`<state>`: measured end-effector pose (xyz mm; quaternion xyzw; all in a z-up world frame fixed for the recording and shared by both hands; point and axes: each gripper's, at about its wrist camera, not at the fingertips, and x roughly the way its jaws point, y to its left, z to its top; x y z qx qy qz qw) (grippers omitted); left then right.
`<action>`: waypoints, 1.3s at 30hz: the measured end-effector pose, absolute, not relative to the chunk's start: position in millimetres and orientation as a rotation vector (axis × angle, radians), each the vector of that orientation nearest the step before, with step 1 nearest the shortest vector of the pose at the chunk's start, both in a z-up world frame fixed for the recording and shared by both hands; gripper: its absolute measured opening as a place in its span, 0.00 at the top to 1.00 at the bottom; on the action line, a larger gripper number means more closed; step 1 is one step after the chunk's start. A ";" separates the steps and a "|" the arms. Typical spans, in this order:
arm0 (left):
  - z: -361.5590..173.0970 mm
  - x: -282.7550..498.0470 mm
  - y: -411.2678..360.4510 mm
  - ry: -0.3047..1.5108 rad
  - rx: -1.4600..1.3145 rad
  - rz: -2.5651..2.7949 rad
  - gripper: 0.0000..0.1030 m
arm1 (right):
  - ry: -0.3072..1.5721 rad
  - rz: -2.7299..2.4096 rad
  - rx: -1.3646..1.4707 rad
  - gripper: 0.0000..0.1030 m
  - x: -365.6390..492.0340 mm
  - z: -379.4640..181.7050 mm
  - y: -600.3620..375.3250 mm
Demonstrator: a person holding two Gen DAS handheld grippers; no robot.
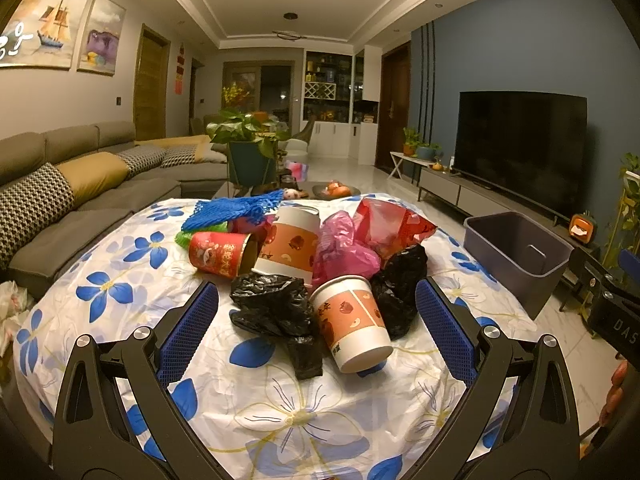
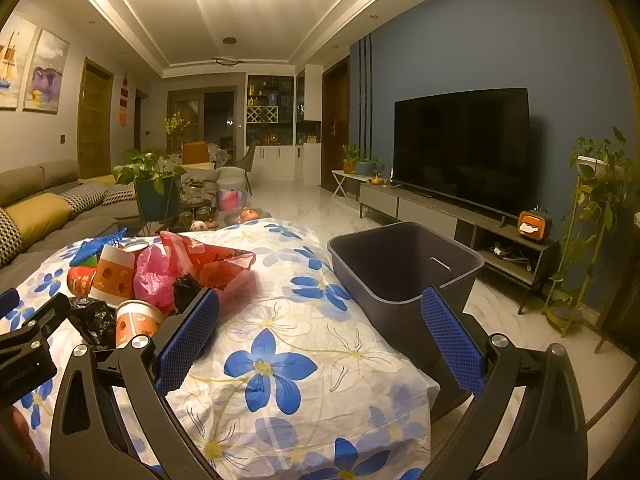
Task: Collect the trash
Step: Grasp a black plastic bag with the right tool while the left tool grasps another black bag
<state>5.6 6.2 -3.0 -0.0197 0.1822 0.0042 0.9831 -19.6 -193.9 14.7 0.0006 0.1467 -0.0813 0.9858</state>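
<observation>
A heap of trash lies on the flowered tablecloth (image 1: 120,280): a tipped paper cup (image 1: 352,324), a taller paper cup (image 1: 290,244), a red can (image 1: 220,254), black bags (image 1: 276,308), a pink bag (image 1: 340,248), a red bag (image 1: 388,220) and blue netting (image 1: 236,208). My left gripper (image 1: 318,316) is open, its blue pads either side of the tipped cup and black bags, touching nothing. My right gripper (image 2: 320,328) is open over bare cloth, right of the heap (image 2: 160,276). A dark grey bin (image 2: 400,268) stands at the table's right edge.
A grey sofa (image 1: 80,184) runs along the left. Beyond the table stand a potted plant (image 1: 250,148) and a low table with fruit (image 1: 336,190). A TV (image 2: 460,148) on a low console fills the right wall, with a plant stand (image 2: 592,216) beside it.
</observation>
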 end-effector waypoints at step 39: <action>-54.0 67.1 71.2 0.427 -0.095 0.115 0.06 | 0.458 0.139 -0.026 0.43 117.5 -60.6 -128.3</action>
